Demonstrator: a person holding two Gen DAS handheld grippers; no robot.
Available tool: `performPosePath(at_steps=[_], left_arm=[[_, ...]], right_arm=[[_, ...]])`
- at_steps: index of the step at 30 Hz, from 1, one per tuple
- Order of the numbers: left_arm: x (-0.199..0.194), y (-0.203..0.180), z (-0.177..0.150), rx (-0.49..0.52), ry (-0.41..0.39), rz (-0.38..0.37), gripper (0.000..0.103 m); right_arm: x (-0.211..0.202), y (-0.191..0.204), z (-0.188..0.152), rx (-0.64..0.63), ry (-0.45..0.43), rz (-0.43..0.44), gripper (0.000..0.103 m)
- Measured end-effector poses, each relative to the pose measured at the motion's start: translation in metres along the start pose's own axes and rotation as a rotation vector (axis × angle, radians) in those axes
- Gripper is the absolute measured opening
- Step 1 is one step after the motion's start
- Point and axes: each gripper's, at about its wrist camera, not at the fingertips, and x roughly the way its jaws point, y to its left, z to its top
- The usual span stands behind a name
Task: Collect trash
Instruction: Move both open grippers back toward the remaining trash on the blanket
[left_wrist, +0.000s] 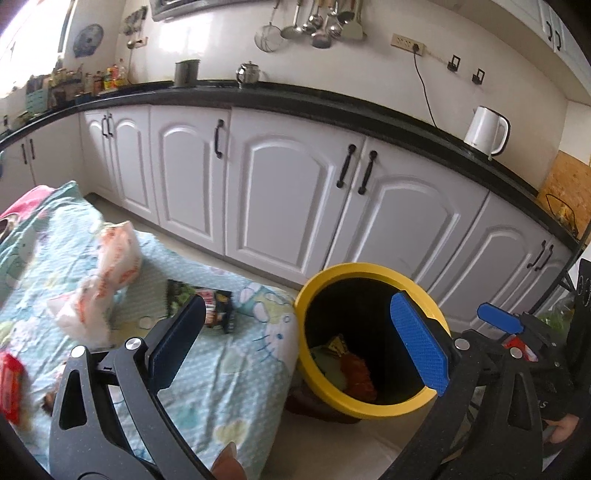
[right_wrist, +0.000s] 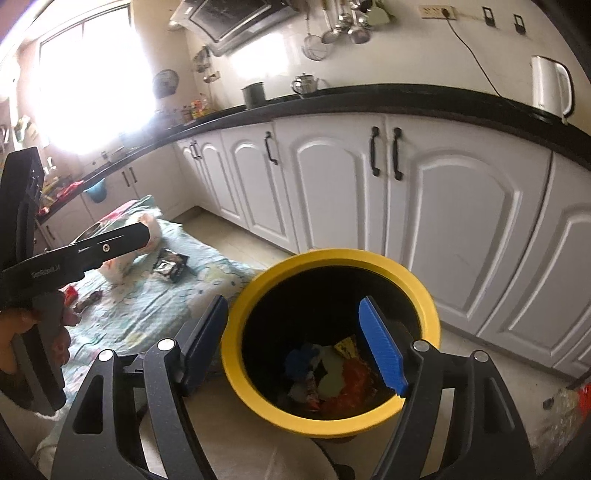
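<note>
A: Left tongs (left_wrist: 299, 343) stand wide, right tongs (right_wrist: 295, 339) part-open; both empty, over the bin (right_wrist: 413, 280).
B: Dark wrapper (left_wrist: 218, 306) lies at your ten o'clock on the bed (left_wrist: 229, 373), nearer your left.

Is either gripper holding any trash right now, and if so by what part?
Nothing is held: the left gripper and right gripper both stand open and empty above the yellow bin.

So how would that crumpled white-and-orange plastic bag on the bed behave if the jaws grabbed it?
The white-and-orange plastic bag looks thin and crumpled, so probably floppy and light. It would likely collapse and sag when pinched. Its glossy film may slip, so a bunched fold seems the safer hold.
</note>
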Motion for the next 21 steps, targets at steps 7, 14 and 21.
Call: performPosePath(at_steps=[7, 14, 21], left_arm=[[-0.025, 0.024, -0.003, -0.03, -0.042, 0.039, 0.092], [-0.043, 0.046, -0.004, -0.064, -0.074, 0.072, 0.092], [-0.063, 0.069, -0.005, -0.084, -0.109, 0.13, 0.092]], right_arm=[[-0.003, 0.028, 0.006, -0.042, -0.005, 0.052, 0.071], [-0.003, 0.053, 0.009, -0.083, -0.003, 0.091, 0.071], [0.0, 0.081, 0.009, -0.118, 0.001, 0.134, 0.071]])
